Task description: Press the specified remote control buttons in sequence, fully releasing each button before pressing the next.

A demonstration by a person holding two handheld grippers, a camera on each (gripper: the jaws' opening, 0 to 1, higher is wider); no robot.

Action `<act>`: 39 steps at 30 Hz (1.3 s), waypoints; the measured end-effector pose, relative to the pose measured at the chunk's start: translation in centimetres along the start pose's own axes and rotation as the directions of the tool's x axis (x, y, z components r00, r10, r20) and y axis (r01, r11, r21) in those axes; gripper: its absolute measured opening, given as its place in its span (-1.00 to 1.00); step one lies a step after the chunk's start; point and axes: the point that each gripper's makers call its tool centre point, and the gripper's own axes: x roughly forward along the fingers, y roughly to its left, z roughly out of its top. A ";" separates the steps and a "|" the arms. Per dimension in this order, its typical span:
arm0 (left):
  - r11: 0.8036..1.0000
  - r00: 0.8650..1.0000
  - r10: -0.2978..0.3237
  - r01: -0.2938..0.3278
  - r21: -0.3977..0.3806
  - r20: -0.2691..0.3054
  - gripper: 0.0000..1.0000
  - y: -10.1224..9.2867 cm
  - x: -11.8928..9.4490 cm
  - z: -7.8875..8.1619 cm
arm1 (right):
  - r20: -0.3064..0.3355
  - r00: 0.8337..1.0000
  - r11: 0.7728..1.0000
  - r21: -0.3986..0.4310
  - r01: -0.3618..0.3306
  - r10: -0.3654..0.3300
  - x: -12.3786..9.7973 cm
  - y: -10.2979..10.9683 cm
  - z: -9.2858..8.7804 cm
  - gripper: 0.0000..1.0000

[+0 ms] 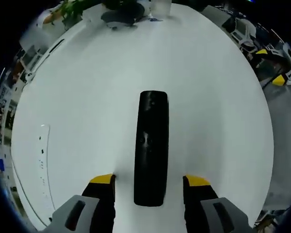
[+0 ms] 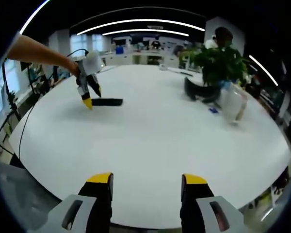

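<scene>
We are in a big office room with long curved lights on the ceiling, and desks stand far at the back. In front of us is a big round white table (image 2: 155, 126). It is the largest thing here.

At the far side of the table, in the right gripper view, stands a green plant (image 2: 222, 62). Just beside it is a clear plastic bag (image 2: 233, 103), and a dark curved thing (image 2: 196, 91) lies at the foot of the plant. We cannot tell what that dark thing is.

The black remote control (image 1: 151, 148) lies flat on the table. In the left gripper view it is long and thin, and it points away from us. It sits between the two yellow tips of our left tongs (image 1: 150, 180), one tip on each side. The tongs stand wide and do not touch the remote.

In the right gripper view we see that same remote (image 2: 106, 102) far off on the left part of the table, with the left tongs (image 2: 89, 93) pointing down at its end and a bare arm (image 2: 41, 52) holding them.

Our right tongs (image 2: 146, 179) stand wide too. They hold nothing and are over the near edge of the table, well apart from the remote.
</scene>
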 end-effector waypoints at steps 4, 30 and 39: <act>1.000 1.000 0.003 -0.003 -0.010 0.009 0.01 0.2 0.1 -0.2 | 0.008 1.000 1.000 0.009 0.000 0.000 -0.1 -0.1 0.1 0.07; 0.998 0.998 0.046 -0.044 -0.047 0.041 -0.52 -2.5 -0.4 -0.8 | 0.044 0.999 1.000 0.021 0.010 -0.010 -0.7 -0.3 0.6 0.06; 0.997 0.999 0.042 -0.040 -0.064 0.035 -0.53 -3.6 -0.3 -1.2 | 0.050 0.999 1.000 0.023 0.004 -0.005 -0.8 -0.2 0.7 0.04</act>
